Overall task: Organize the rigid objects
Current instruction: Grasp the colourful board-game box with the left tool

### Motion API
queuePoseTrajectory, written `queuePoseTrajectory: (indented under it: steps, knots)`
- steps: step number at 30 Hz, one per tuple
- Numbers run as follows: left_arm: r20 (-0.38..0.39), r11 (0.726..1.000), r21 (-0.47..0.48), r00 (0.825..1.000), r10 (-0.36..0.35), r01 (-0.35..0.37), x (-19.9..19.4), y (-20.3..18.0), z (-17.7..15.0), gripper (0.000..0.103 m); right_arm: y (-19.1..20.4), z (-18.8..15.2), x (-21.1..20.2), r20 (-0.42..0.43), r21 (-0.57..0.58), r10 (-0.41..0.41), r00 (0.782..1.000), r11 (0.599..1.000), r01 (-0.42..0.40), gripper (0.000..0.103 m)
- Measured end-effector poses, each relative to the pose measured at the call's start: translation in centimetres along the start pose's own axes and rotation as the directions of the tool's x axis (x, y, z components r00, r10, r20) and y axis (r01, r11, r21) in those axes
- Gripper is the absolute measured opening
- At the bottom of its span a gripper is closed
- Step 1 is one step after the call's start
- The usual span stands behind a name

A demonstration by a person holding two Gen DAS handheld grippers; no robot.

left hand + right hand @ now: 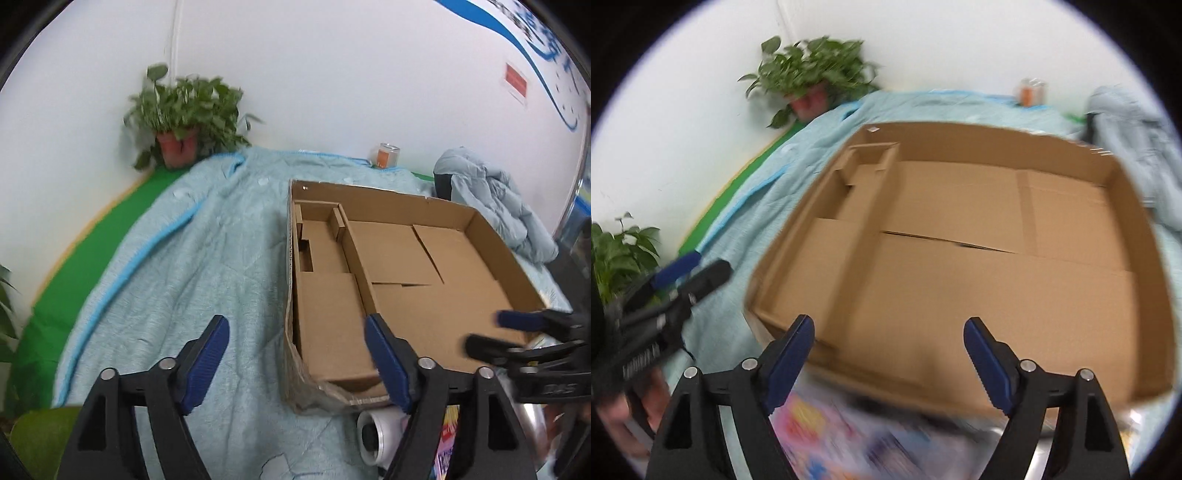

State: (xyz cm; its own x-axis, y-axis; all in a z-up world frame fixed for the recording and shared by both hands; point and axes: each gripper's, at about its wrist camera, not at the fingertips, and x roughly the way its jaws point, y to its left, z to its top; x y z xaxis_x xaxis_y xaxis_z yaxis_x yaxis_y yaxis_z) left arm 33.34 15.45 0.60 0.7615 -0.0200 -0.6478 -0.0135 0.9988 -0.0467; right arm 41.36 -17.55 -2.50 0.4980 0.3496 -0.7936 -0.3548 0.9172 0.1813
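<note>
A wide, shallow cardboard box (388,201) with inner dividers lies on a light blue blanket (184,277); nothing but cardboard shows inside it. My left gripper (295,354) stands open over the box's near left corner, nothing between its fingers. Just before the box lie a white cylinder (376,435) and a colourful printed packet (447,443). My right gripper (890,358) hangs open above the box's (997,147) near edge, with the blurred packet (831,435) below it. Each gripper shows in the other's view: the right gripper (487,330) and the left gripper (701,269).
A potted plant (181,110) stands in the far left corner and a second plant (620,251) is at the left. An orange-labelled jar (386,155) sits by the wall. A pale blue jacket (491,206) is heaped at the right. A green mat (110,229) edges the blanket.
</note>
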Motion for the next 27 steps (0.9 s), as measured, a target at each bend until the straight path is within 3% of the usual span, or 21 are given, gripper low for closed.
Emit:
queuePoseTrajectory:
  steps: [2, 4, 7, 9, 10, 11, 13, 14, 15, 16, 17, 18, 19, 22, 25, 27]
  knots:
    - [0.064, 0.999, 0.034, 0.998, 0.025, -0.027, -2.0, -1.7, -1.0, 0.085, -0.8, -1.9, -2.3, 0.023, -0.008, -0.069, 0.997, 0.998, 0.069, 0.083]
    - [0.109, 0.998, 0.065, 0.994, 0.017, -0.024, -4.1, -3.4, -2.2, 0.102, -0.7, -3.8, -4.0, 0.043, -0.051, -0.094, 0.995, 0.994, 0.096, 0.083]
    - [0.136, 0.997, 0.078, 0.991, 0.002, -0.012, -6.4, -5.4, -3.6, 0.102, -0.9, -5.6, -5.6, 0.072, -0.067, -0.094, 0.993, 0.993, 0.099, 0.08]
    - [0.124, 0.997, 0.071, 0.992, -0.027, 0.019, -7.3, -6.3, -4.5, 0.102, -1.5, -6.6, -6.7, 0.118, -0.039, -0.061, 0.991, 0.997, 0.066, 0.062]
    - [0.118, 0.998, 0.062, 0.992, -0.038, 0.03, -7.6, -6.6, -4.8, 0.1, -1.6, -7.1, -7.3, 0.142, -0.036, -0.049, 0.989, 0.998, 0.055, 0.034]
    - [0.109, 0.997, 0.054, 0.993, -0.055, 0.049, -8.0, -6.9, -5.2, 0.092, -1.5, -7.3, -7.6, 0.161, -0.036, -0.056, 0.985, 0.997, 0.063, 0.013]
    - [0.053, 0.994, 0.045, 0.993, -0.104, 0.101, -8.1, -7.3, -5.6, 0.004, -1.4, -7.9, -8.3, 0.197, -0.039, -0.067, 0.978, 0.996, 0.076, 0.012]
    - [0.008, 0.991, 0.022, 0.991, -0.13, 0.13, -8.0, -7.3, -5.8, 0.0, -1.3, -8.3, -8.6, 0.205, -0.04, -0.045, 0.978, 0.998, 0.055, 0.02]
    - [-0.008, 0.989, -0.002, 0.989, -0.147, 0.147, -8.0, -7.2, -6.0, 0.001, -1.3, -8.5, -8.7, 0.197, -0.043, -0.029, 0.98, 0.998, 0.038, 0.034]
    - [0.0, 0.986, -0.02, 0.987, -0.163, 0.163, -8.4, -7.2, -6.4, 0.002, -1.4, -8.7, -8.7, 0.181, -0.046, -0.015, 0.983, 0.999, 0.024, 0.081]
    - [0.011, 0.988, -0.02, 0.988, -0.154, 0.154, -8.9, -7.4, -6.7, 0.007, -1.6, -9.1, -8.9, 0.183, -0.046, 0.014, 0.983, 0.999, -0.006, 0.102]
    - [0.01, 0.99, -0.016, 0.99, -0.138, 0.138, -9.2, -7.5, -6.8, 0.042, -1.9, -9.6, -9.3, 0.2, -0.045, 0.044, 0.979, 0.998, -0.035, 0.102]
    - [0.0, 0.994, -0.011, 0.994, -0.113, 0.113, -9.4, -7.7, -7.1, 0.1, -2.2, -9.9, -9.5, 0.207, -0.04, 0.065, 0.976, 0.998, -0.058, 0.102]
    - [0.043, 0.997, -0.003, 0.996, -0.078, 0.078, -10.6, -8.1, -8.3, 0.102, -3.2, -11.0, -9.8, 0.197, -0.013, 0.121, 0.973, 0.993, -0.121, 0.102]
    - [-0.002, 0.997, 0.038, 0.997, -0.074, 0.074, -10.7, -9.2, -9.4, 0.101, -3.4, -12.1, -9.9, 0.177, -0.018, 0.148, 0.973, 0.989, -0.147, 0.102]
    - [-0.035, 0.993, 0.033, 0.993, -0.11, 0.111, -10.6, -9.5, -10.3, 0.102, -3.3, -12.9, -10.0, 0.158, -0.025, 0.181, 0.971, 0.984, -0.179, 0.102]
